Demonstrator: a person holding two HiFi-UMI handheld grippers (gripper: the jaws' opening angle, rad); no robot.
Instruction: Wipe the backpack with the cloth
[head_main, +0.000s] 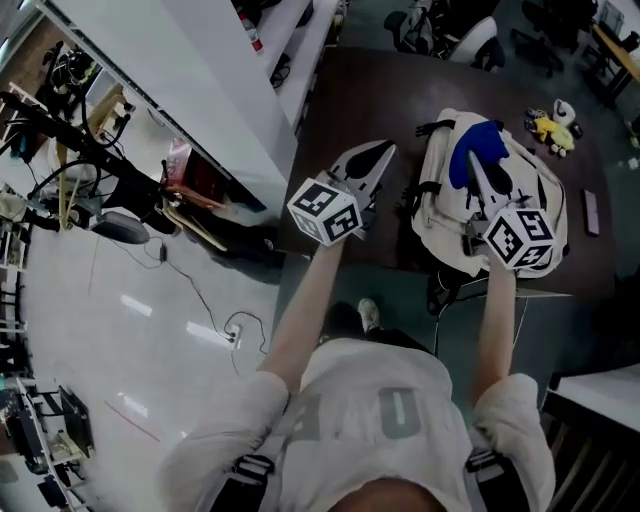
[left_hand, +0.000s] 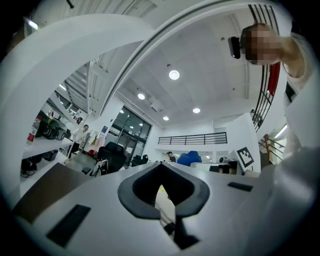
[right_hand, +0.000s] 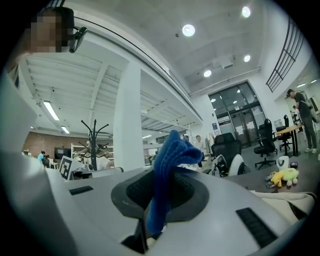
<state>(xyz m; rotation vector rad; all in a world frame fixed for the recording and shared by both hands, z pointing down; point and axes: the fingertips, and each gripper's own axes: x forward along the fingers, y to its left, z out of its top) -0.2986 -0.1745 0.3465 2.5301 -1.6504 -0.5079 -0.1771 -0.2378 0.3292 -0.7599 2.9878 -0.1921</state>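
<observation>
The dark table (head_main: 350, 90) was topped by the cream backpack (head_main: 440, 215), laid flat by its near edge. The left gripper (head_main: 383, 152) was held closed on nothing just beside the bag. The right gripper (head_main: 472, 158) was clamped on the blue cloth (head_main: 482, 140) over the backpack. The cloth would best be pressed flat and drawn in overlapping strokes, with the bag steadied.
</observation>
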